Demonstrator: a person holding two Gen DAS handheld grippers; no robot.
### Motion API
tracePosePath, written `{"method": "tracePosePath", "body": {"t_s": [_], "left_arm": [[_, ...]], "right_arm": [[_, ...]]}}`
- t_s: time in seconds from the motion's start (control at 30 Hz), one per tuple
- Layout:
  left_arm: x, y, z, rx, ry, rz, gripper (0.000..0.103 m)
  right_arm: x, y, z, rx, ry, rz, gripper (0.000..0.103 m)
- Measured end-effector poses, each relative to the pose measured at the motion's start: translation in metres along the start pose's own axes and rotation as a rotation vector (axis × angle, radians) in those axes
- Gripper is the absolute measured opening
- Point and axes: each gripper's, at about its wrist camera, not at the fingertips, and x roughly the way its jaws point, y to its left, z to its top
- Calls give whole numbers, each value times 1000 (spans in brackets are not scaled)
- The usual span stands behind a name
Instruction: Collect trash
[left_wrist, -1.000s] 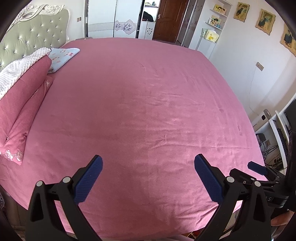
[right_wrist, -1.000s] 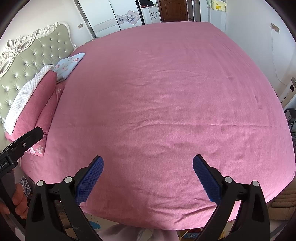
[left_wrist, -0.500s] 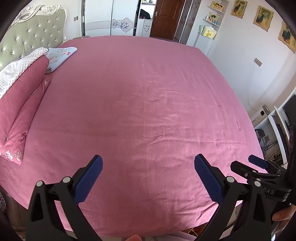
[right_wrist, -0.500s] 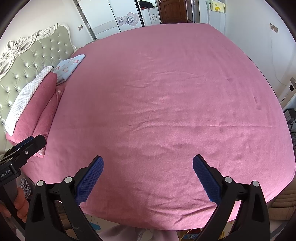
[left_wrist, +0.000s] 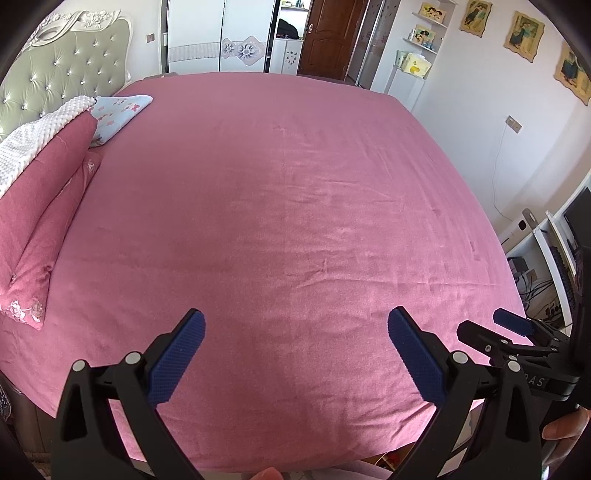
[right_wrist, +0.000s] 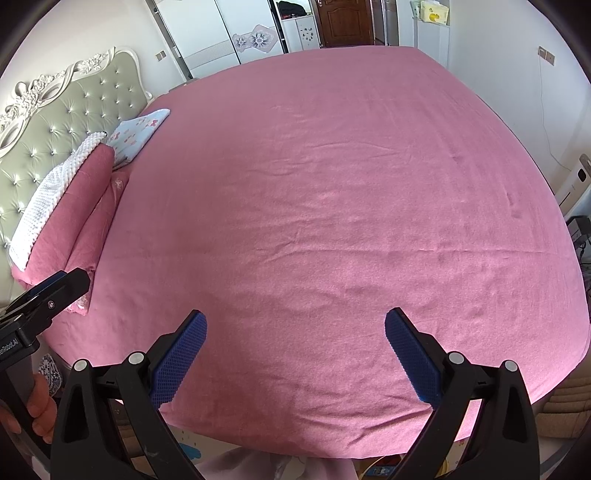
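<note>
Both grippers, left (left_wrist: 295, 354) and right (right_wrist: 295, 354), are hovering spread apart, empty, over bed's (left_wrist: 295, 206) near edge | I'm scanning | no trash showing anywhere on it.

Pink bed (left_wrist: 288, 221), tufted headboard (left_wrist: 62, 85)

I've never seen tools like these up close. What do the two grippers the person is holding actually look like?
Both match: the left gripper and right gripper each have two angular black fingers with silver rivets, tipped by textured dark-blue pads. White lettering, only partly readable, marks each black body. Bare fingers wrap the left gripper's handle; no sleeves or cables show.
</note>
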Motion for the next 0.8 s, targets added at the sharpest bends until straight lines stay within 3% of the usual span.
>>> {"method": "tracePosePath", "body": {"t_s": [0.8], "left_arm": [[-1,-1,5,12,0,-15,99]], "right_arm": [[2,3,-1,-6,1,4,94]]}}
